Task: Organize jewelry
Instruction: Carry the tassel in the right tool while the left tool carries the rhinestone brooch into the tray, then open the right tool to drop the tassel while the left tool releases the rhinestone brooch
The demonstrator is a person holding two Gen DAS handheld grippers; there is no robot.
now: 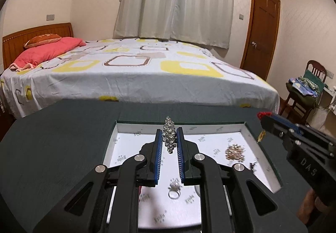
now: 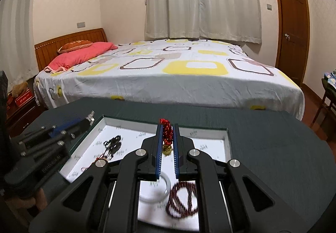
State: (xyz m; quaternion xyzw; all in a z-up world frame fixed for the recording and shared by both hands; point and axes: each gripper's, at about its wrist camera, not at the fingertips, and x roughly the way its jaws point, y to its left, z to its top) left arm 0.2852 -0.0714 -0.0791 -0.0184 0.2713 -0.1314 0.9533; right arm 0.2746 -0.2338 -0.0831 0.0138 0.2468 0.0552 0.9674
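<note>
Nearest the left wrist camera, the left gripper (image 1: pixel 169 138) is clenched on a silver sparkling bracelet (image 1: pixel 169 136), which stands upright between the blue pads and pokes out above the fingertips. Below it lies a shallow white tray (image 1: pixel 130 128) with dark green walls, set on a dark green table (image 1: pixel 52 138). On the tray floor a silver ring (image 1: pixel 173 191) with a cluster top lies between the gripper's arms; to its right rests a gold, glittering heap of chain (image 1: pixel 235 152), and just beyond that a small dark piece (image 1: pixel 252 167), too blurred to name. At the far right edge of this view the right gripper (image 1: pixel 265 116) reaches in with red beads at its tips.

From the right wrist camera, going left to right: the left gripper (image 2: pixel 89 120) shows at the tray's left corner; a black beaded piece (image 2: pixel 112 145) lies on the tray (image 2: pixel 210 134); the right gripper (image 2: pixel 167 138) is clenched on a red beaded strand (image 2: pixel 167 131) with a gold charm (image 2: pixel 167 149) hanging under it, held clear above the tray floor. Under the gripper lie a white bangle (image 2: pixel 166 186) and, touching its right side, a dark red bead bracelet (image 2: pixel 182 201). Behind the table stands a bed (image 2: pixel 168 77) with a pink pillow (image 2: pixel 84 54).
</note>
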